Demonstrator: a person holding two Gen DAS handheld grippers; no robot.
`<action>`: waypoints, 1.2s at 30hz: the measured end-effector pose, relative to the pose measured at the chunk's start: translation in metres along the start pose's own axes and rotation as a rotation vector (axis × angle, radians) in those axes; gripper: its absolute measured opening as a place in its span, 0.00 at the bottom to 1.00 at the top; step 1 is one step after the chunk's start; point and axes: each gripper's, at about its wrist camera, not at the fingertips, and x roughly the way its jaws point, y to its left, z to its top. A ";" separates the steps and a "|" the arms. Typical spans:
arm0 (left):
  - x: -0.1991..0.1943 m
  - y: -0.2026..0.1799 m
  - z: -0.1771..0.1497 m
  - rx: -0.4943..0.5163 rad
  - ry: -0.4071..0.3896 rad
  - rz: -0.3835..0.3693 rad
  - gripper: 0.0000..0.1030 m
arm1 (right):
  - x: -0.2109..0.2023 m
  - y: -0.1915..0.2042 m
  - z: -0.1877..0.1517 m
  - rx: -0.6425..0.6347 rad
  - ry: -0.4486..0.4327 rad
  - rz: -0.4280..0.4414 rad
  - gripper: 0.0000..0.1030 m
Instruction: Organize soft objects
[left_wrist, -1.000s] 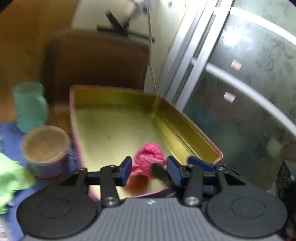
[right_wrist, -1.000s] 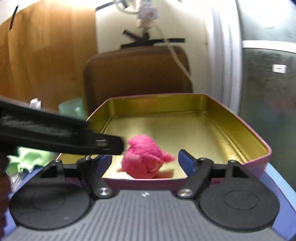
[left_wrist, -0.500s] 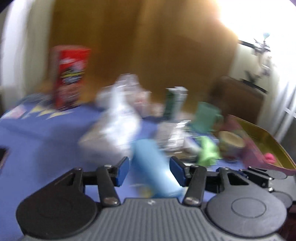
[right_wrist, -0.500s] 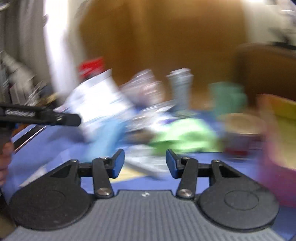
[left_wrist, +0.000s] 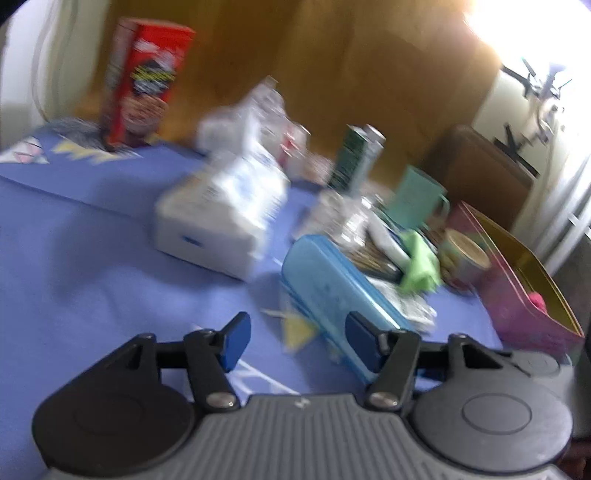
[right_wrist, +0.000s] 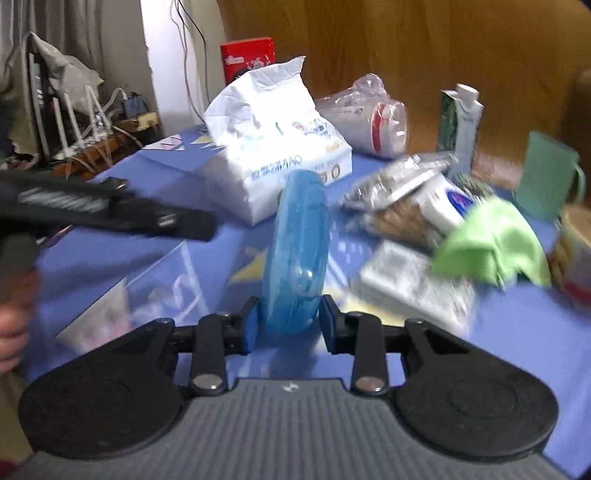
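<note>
A long blue soft case (right_wrist: 297, 254) lies on the blue tablecloth; it also shows in the left wrist view (left_wrist: 332, 284). My right gripper (right_wrist: 289, 326) has its jaws on both sides of the case's near end, touching it. My left gripper (left_wrist: 297, 345) is open and empty above the cloth, left of the case. A green cloth (right_wrist: 491, 243) lies to the right among packets; it also shows in the left wrist view (left_wrist: 419, 264). A pink fuzzy object (left_wrist: 537, 301) sits inside the pink and gold tin (left_wrist: 517, 288) at the far right.
A white tissue pack (right_wrist: 273, 162), a plastic-wrapped cup (right_wrist: 373, 122), a carton (right_wrist: 460, 125), a green mug (right_wrist: 546, 177), a red box (left_wrist: 147, 77), a round can (left_wrist: 465, 262) and snack packets (right_wrist: 406, 206) crowd the table. The left gripper's body (right_wrist: 92, 214) crosses the right wrist view.
Both grippers swung left from the tin, leaving the pink object in it. My right gripper has come up to the blue case and closed around its end.
</note>
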 end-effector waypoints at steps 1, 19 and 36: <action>0.005 -0.007 -0.001 0.000 0.023 -0.026 0.61 | -0.010 -0.003 -0.010 0.004 -0.003 0.003 0.36; 0.040 -0.107 -0.017 0.038 0.201 -0.138 0.59 | -0.056 -0.012 -0.066 -0.033 -0.091 -0.072 0.36; 0.144 -0.327 0.038 0.419 0.145 -0.462 0.55 | -0.159 -0.161 -0.060 0.245 -0.318 -0.550 0.36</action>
